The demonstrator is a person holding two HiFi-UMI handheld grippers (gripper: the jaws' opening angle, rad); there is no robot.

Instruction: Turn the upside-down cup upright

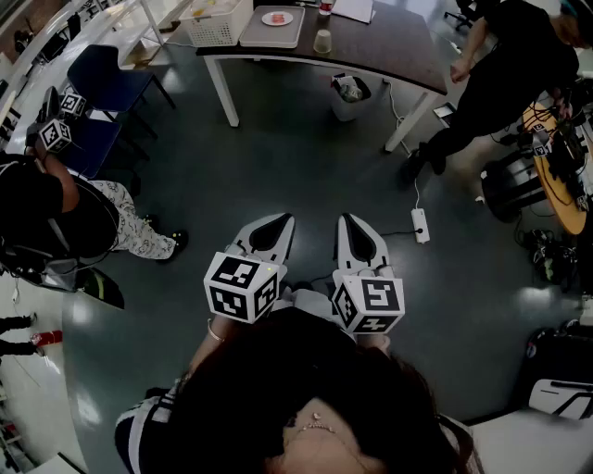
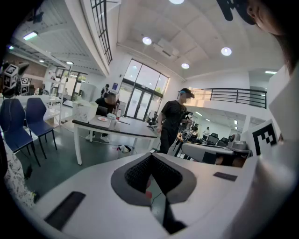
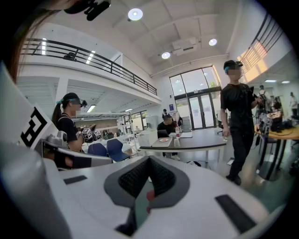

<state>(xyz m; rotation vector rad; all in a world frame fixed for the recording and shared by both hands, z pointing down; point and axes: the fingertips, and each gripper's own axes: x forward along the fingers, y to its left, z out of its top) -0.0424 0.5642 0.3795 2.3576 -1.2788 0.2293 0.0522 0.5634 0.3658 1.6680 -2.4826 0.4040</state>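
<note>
The pale cup (image 1: 322, 41) stands upside down near the front edge of the dark-topped table (image 1: 389, 51), far ahead of me across the floor. My left gripper (image 1: 276, 220) and right gripper (image 1: 350, 220) are held side by side over the grey floor, pointing toward that table. Both are shut with nothing between their jaws. In the left gripper view the closed left gripper (image 2: 150, 156) points at the table (image 2: 131, 130). The right gripper view shows the closed right gripper (image 3: 148, 158) and the same table (image 3: 196, 142) beyond it.
On the table are a grey tray (image 1: 273, 26) with a small plate (image 1: 276, 18) and a white basket (image 1: 215, 20). A bin (image 1: 350, 94) sits beneath it. A person in black (image 1: 505, 74) stands at the right end. A power strip (image 1: 420, 225) lies on the floor. Blue chairs (image 1: 111, 79) and another person (image 1: 37, 218) are on the left.
</note>
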